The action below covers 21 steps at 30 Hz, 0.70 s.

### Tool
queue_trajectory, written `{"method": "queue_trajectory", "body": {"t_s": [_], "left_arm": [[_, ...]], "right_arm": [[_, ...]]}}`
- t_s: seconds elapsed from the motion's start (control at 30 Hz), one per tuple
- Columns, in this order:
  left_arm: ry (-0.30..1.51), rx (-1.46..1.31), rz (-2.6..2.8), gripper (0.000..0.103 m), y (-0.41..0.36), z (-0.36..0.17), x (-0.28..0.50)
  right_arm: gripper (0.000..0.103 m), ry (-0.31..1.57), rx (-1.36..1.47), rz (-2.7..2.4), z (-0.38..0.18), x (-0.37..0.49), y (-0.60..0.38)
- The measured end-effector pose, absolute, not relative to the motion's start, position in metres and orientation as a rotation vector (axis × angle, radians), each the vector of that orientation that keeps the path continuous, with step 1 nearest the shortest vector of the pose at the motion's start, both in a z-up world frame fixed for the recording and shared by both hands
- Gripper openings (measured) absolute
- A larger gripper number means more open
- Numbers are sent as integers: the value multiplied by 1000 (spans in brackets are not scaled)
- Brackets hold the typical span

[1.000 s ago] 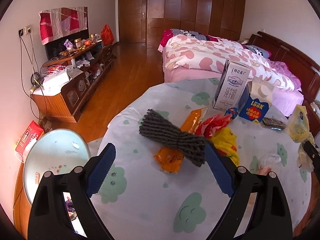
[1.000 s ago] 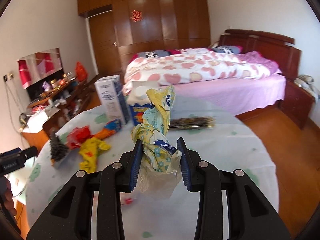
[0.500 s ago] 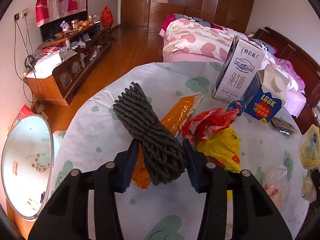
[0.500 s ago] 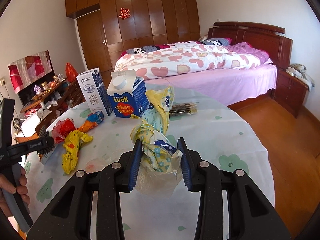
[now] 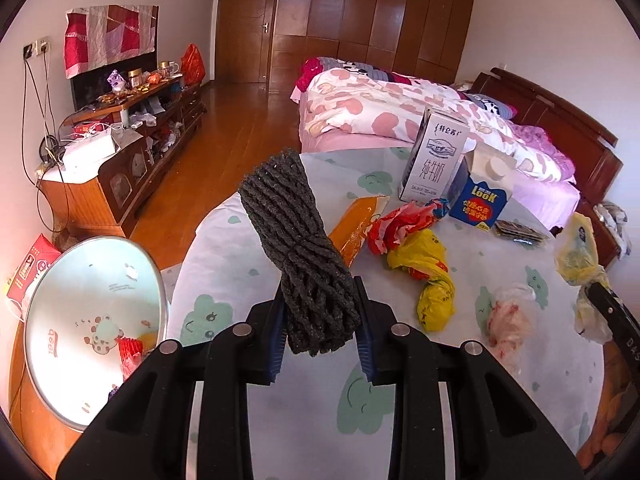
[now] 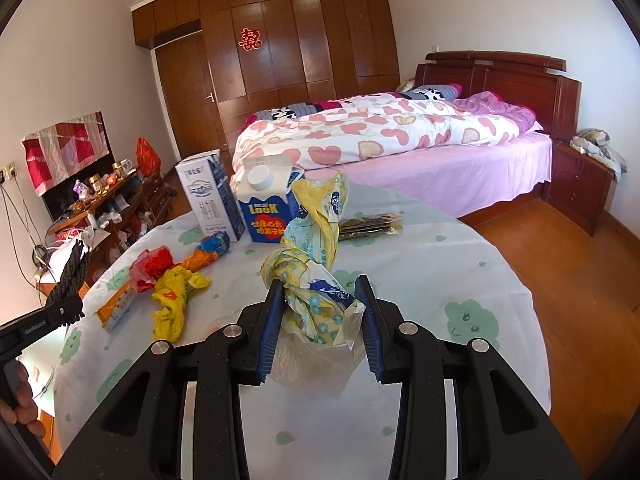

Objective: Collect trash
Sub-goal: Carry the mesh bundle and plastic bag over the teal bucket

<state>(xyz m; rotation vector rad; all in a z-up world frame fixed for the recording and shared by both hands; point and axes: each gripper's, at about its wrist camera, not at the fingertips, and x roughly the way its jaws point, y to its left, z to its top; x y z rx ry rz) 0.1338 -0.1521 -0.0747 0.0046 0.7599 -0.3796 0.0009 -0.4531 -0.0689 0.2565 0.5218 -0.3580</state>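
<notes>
Left tool (image 5: pixel 320 328), just clenched on the near end of a dark grey bundled rope (image 5: pixel 298 248), lifts a light, soft, compressible load; right tool (image 6: pixel 320 328) grips a crumpled yellow plastic bag (image 6: pixel 316 264).

A bed (image 6: pixel 400 148) with a heart-patterned quilt (image 6: pixel 372 128) is standing beyond the tabletop's far edge, backing onto a dark wooden wardrobe (image 6: pixel 304 44). A cluttered low cabinet (image 5: pixel 120 152) is lining the left wall, and a bedside cabinet (image 6: pixel 580 184) is carrying crumpled cloth.
</notes>
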Motion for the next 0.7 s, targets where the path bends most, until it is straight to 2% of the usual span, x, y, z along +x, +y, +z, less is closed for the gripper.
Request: {"method": "queue_trajectory", "body": {"t_s": [0.7], "left_arm": [[768,105,-252,29,-75,-77,85]], "right_arm": [[37,574,186,-181,-71,0,-342]]}}
